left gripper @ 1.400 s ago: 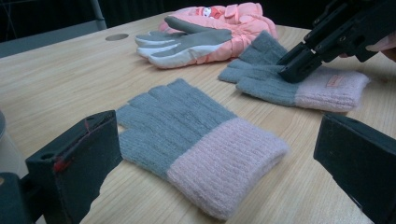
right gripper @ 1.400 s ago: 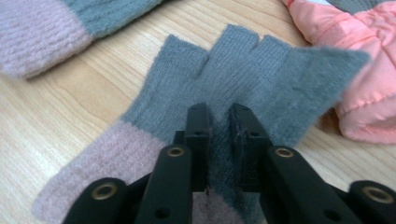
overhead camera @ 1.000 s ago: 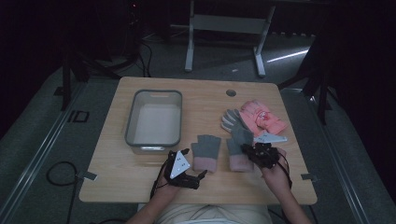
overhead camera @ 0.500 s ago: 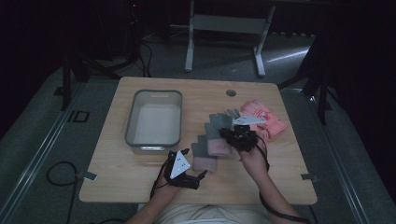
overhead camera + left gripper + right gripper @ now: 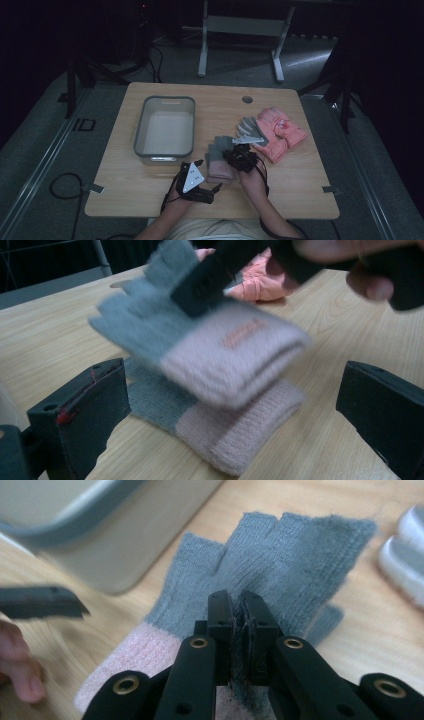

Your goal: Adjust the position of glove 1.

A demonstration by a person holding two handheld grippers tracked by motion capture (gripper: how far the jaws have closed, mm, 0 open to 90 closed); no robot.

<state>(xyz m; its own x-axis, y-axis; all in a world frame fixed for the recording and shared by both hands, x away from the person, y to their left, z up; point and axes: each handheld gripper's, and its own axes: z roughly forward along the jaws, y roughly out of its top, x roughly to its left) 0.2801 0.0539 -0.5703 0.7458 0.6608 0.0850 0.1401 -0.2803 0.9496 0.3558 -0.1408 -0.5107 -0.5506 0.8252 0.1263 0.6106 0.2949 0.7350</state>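
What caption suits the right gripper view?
Right gripper shut on a grey glove above the wooden table.

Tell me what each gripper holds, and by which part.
The right gripper pinches a grey fingerless glove by its grey palm part. The left gripper is open and holds nothing.

The two fingerless gloves are grey with pale pink ribbed cuffs: the held glove (image 5: 200, 340) carries a small orange label (blurred), the lying glove (image 5: 220, 425) is plain. The bin (image 5: 165, 127) is grey-rimmed and whitish inside, the jacket (image 5: 280, 131) pink, the table (image 5: 295, 190) light wood-grain.
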